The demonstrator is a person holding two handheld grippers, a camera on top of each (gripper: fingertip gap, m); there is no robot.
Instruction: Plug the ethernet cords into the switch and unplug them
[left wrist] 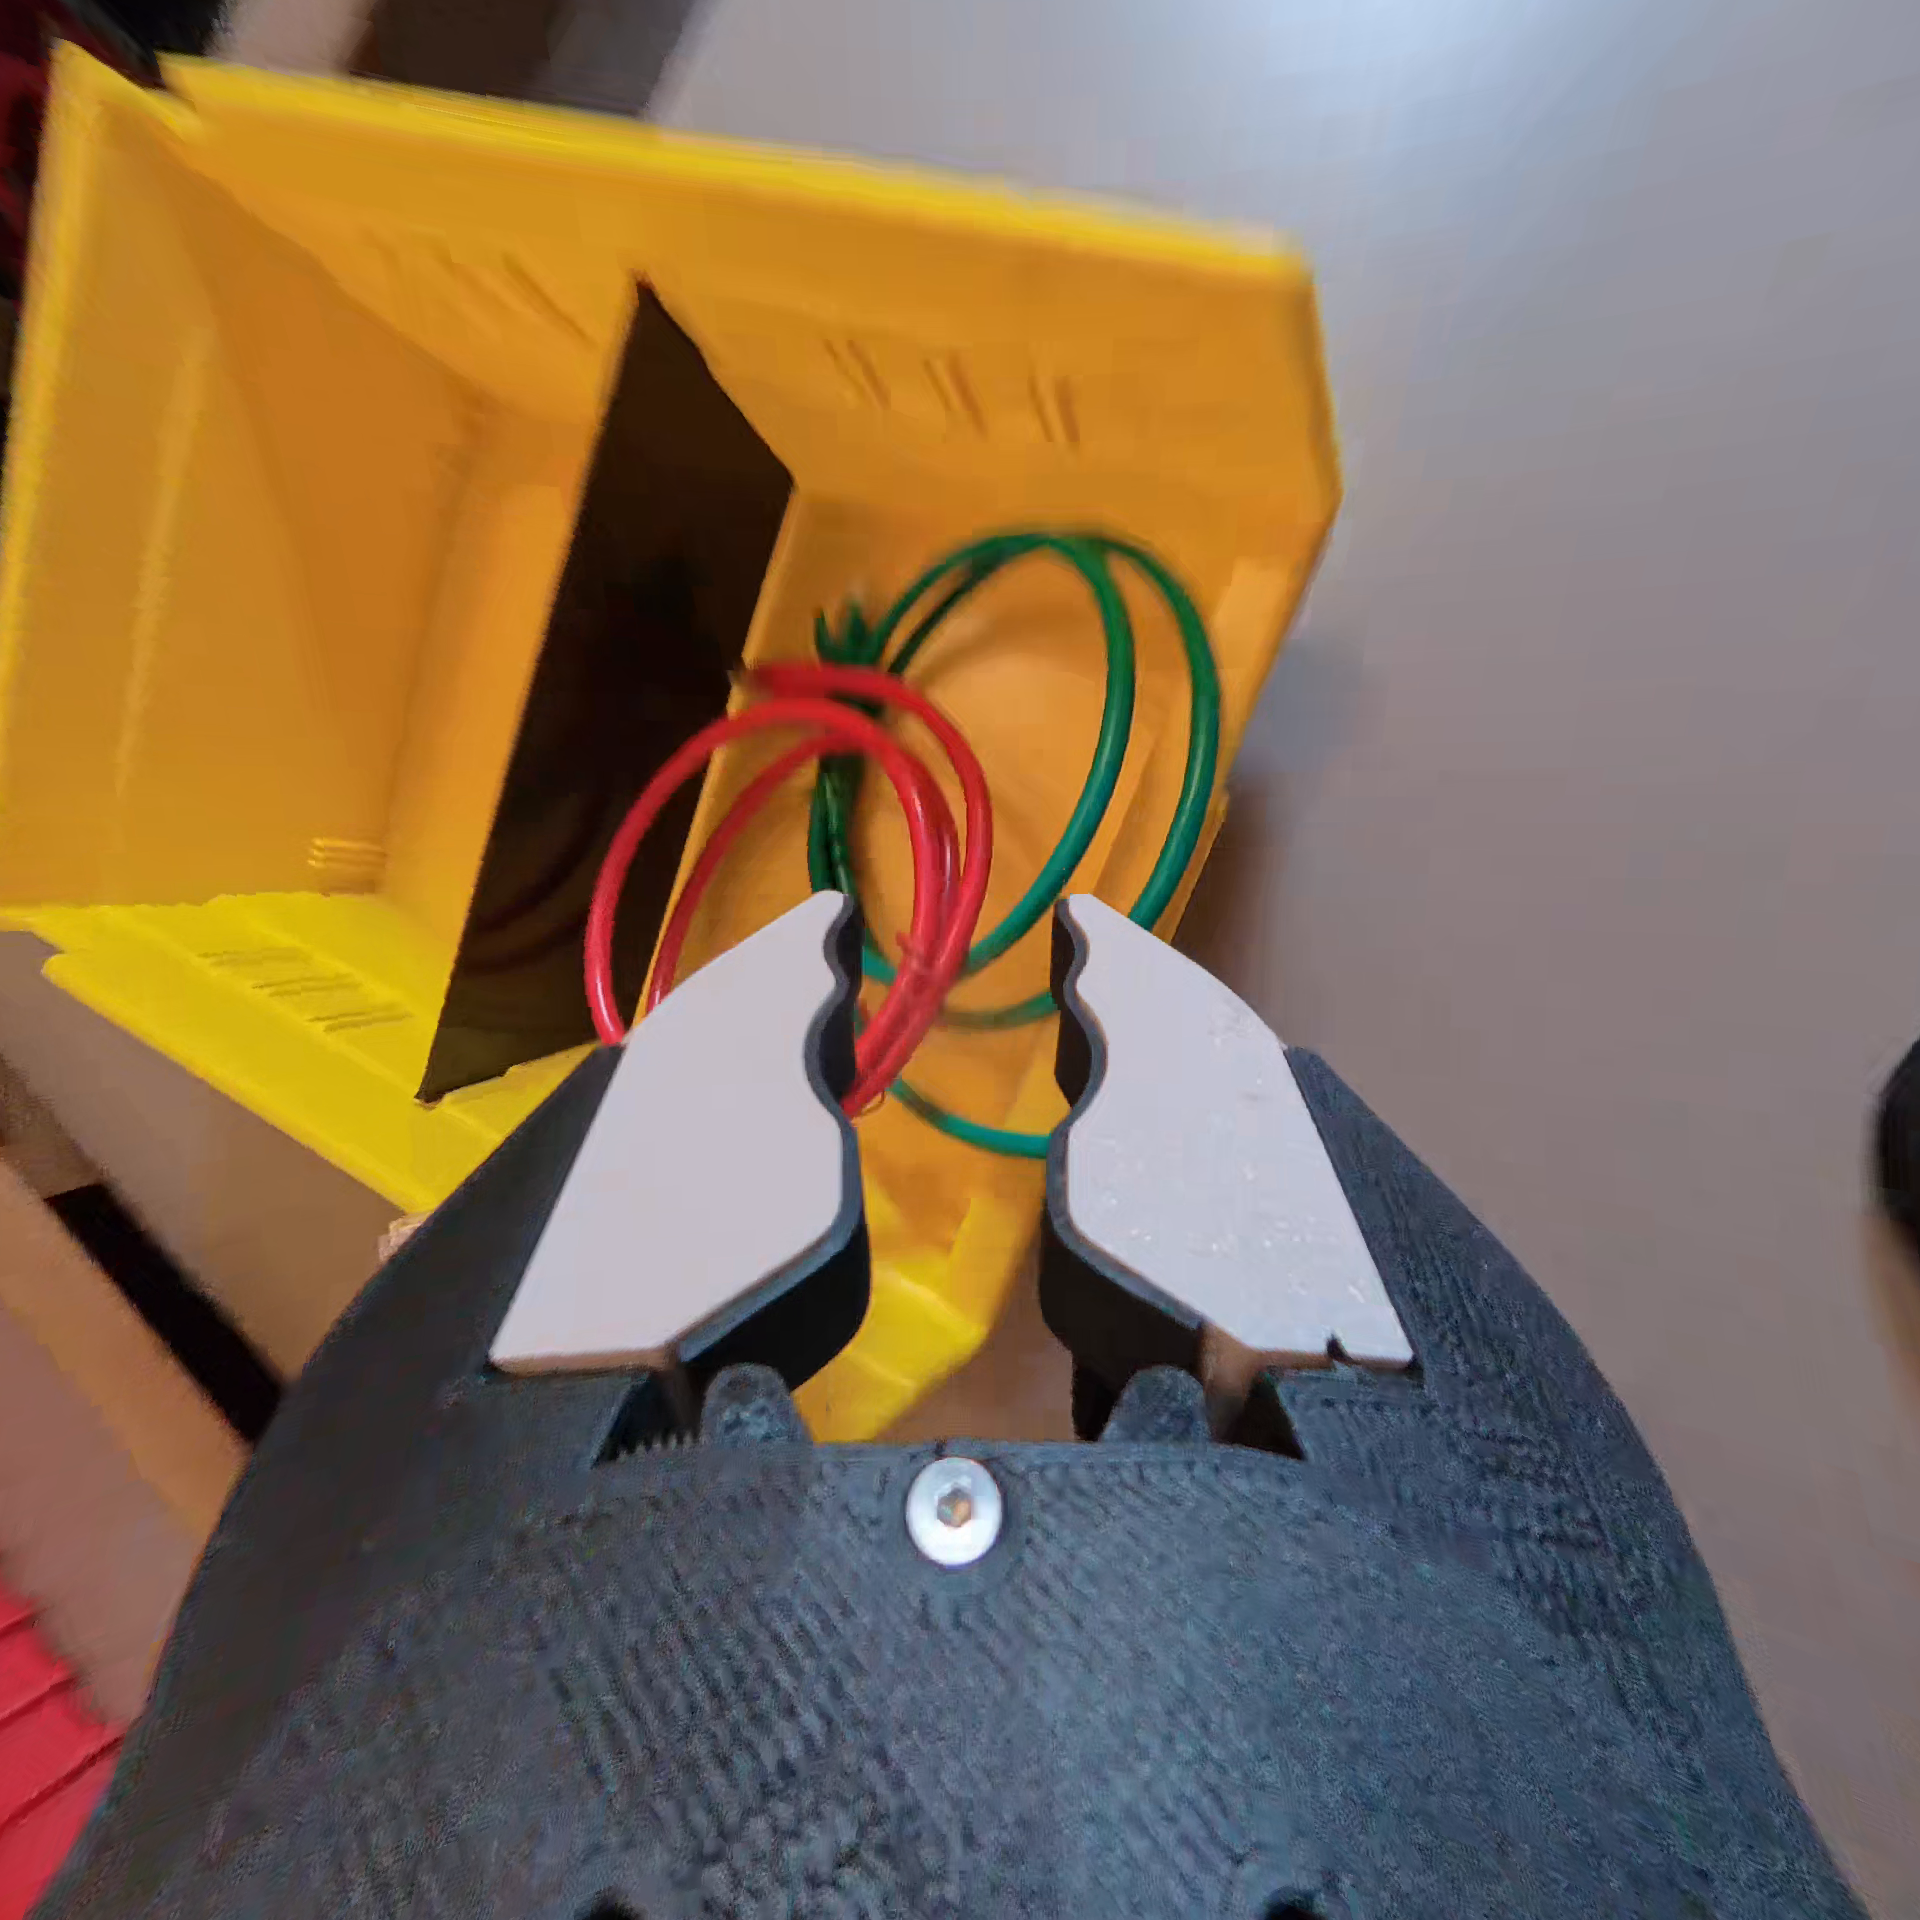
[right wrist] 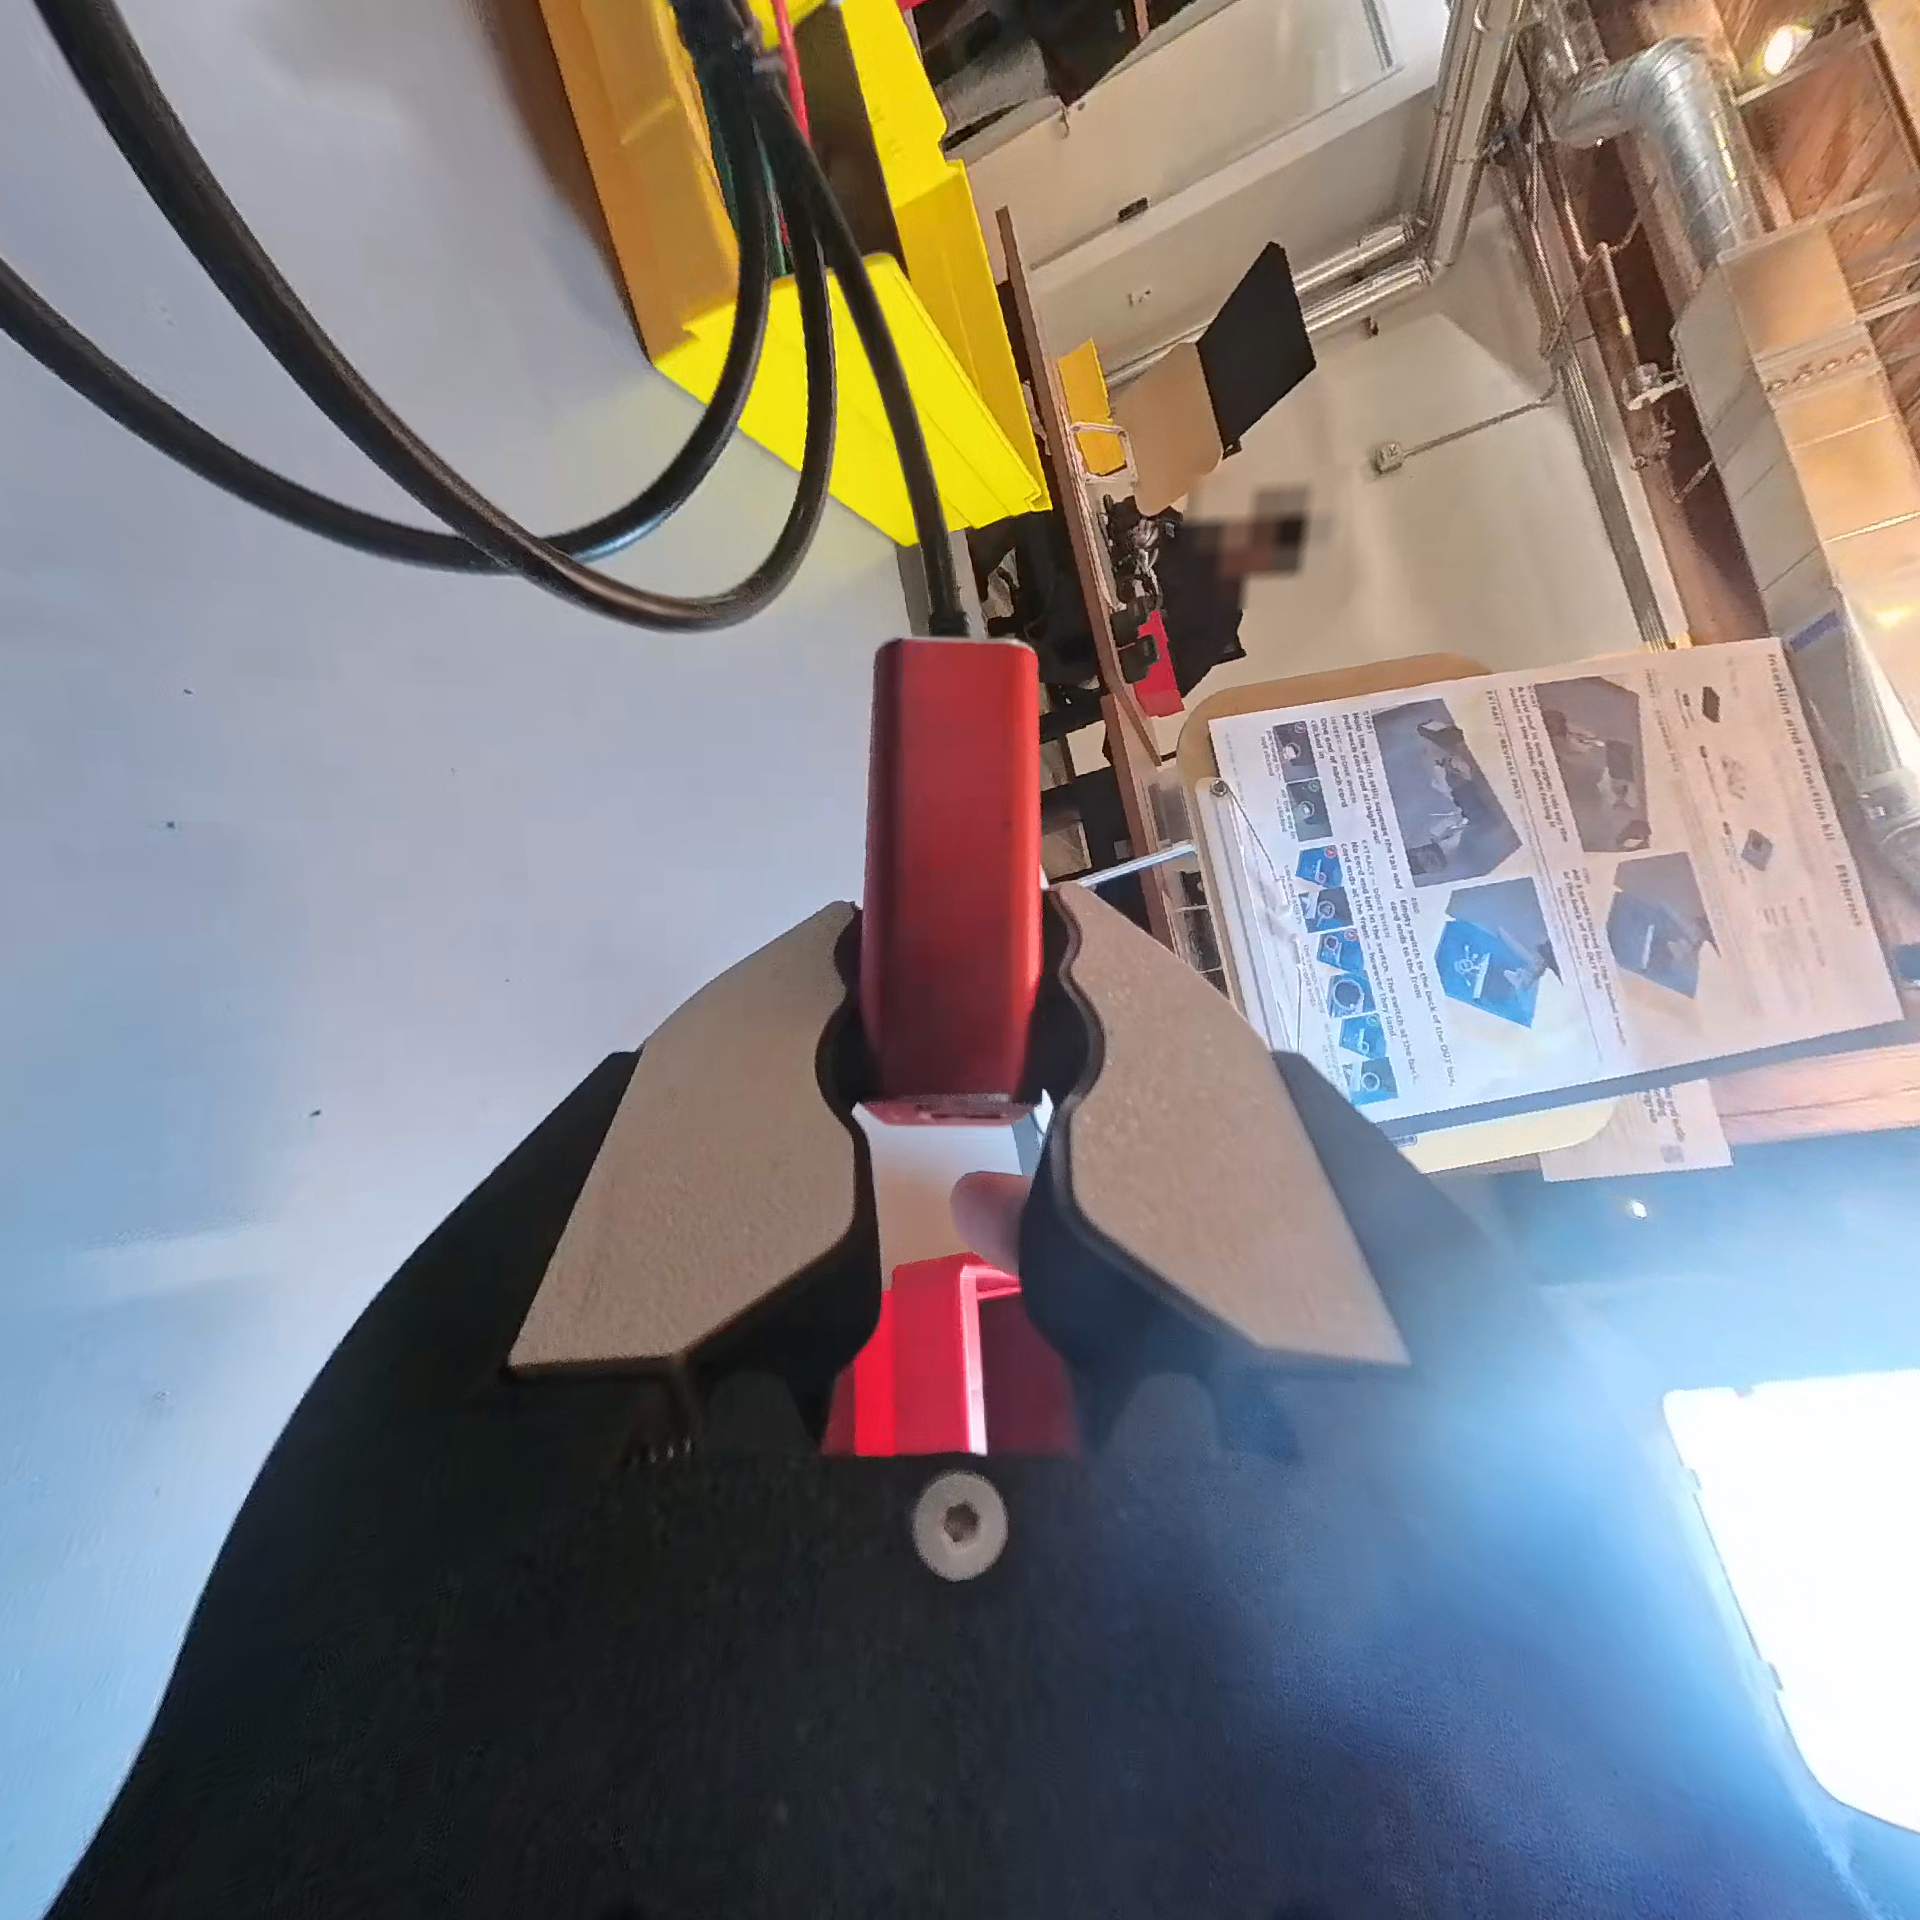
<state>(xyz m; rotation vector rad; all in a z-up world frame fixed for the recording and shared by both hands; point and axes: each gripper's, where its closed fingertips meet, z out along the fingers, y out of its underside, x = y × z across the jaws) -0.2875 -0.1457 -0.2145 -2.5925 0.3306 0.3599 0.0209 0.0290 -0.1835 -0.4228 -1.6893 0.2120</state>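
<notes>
A yellow bin (left wrist: 312,520) has a black divider (left wrist: 644,644). Its right compartment holds a coiled red cord (left wrist: 966,831) and a coiled green cord (left wrist: 1208,717). My left gripper (left wrist: 956,920) is open just above the coils. The red coil runs along the inner side of its left finger, and nothing is gripped. My right gripper (right wrist: 954,909) is shut on a small red box, the switch (right wrist: 951,790), and holds it over the white table (right wrist: 312,831). A black cable (right wrist: 914,436) enters the switch's far end and loops back toward the yellow bin (right wrist: 862,395).
A red bin (right wrist: 935,1361) shows below, between the right gripper's fingers. An instruction sheet on a stand (right wrist: 1558,852) is at the right. Behind it are desks, chairs and a person, far off. A dark object (left wrist: 1901,1143) sits at the right edge of the left wrist view. The left gripper's tips are roughly 35 cm from the right gripper's.
</notes>
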